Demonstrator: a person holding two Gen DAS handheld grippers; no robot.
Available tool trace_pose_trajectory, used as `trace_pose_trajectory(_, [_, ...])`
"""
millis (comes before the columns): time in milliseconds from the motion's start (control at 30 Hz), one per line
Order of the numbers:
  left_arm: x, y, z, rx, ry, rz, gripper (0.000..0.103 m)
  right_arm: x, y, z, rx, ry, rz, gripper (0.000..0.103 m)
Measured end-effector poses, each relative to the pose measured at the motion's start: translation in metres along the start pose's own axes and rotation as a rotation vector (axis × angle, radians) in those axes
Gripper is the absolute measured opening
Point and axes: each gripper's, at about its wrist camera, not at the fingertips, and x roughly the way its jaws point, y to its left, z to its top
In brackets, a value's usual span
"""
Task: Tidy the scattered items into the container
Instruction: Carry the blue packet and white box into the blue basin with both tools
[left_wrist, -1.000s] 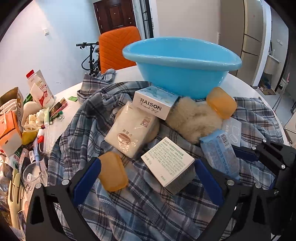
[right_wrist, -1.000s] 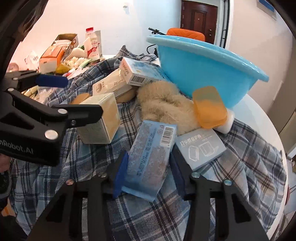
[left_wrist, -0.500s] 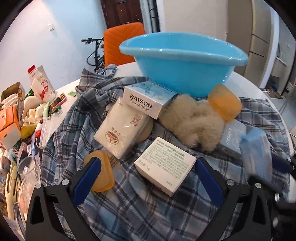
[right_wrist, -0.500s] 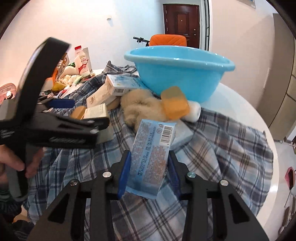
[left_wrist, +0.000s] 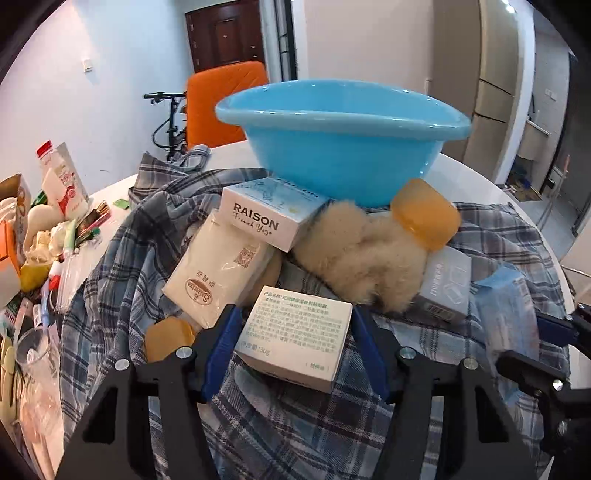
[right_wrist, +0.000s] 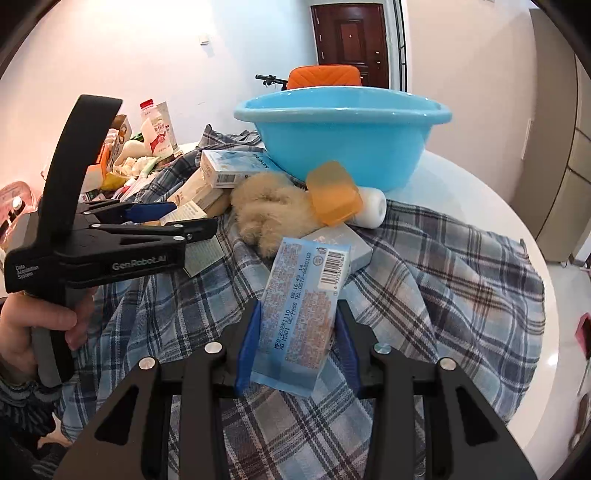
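Both of my tongs are pinching something: my left gripper (left_wrist: 295, 343) squeezes the white printed box (left_wrist: 293, 341), and my right gripper (right_wrist: 297, 341) clamps the blue wrapped packet (right_wrist: 301, 312) above the plaid cloth (right_wrist: 424, 295). 1 blue basin (right_wrist: 343, 136) sits just beyond the fluffy beige pile (right_wrist: 271, 216) and the orange soap case (right_wrist: 332, 192).

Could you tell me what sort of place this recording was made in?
Probably a home, likely a dining area: a round white table under a plaid cloth, an orange chair, a wooden door and a bicycle behind.
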Motion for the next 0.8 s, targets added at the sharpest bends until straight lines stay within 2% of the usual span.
trace_pose_trajectory(133, [-0.006,0.003,0.0,-0.012,-0.002,-0.017,0.064,-0.003,0.006,0.0,-0.021,-0.011,-0.007,0.038])
trace_pose_trajectory(333, [-0.04,0.002,0.004,0.021,-0.078,0.008,0.064,-0.011,0.009,0.003,-0.036,-0.036,-0.021,0.039])
trace_pose_trajectory(500, [-0.066,0.01,0.018,0.001,-0.124,-0.023,0.064,-0.024,0.007,0.019,-0.019,-0.085,-0.023,0.039])
trace_pose_trajectory(567, [-0.07,0.015,0.029,0.005,-0.134,-0.006,0.064,-0.031,0.006,0.031,-0.025,-0.113,-0.036,0.039])
trace_pose_trajectory(667, [-0.074,0.021,0.058,0.008,-0.146,-0.026,0.064,-0.044,0.004,0.059,-0.027,-0.174,-0.043,0.039])
trace_pose_trajectory(800, [-0.083,0.018,0.105,0.017,-0.217,0.008,0.064,-0.053,-0.004,0.095,-0.006,-0.245,-0.058,0.039])
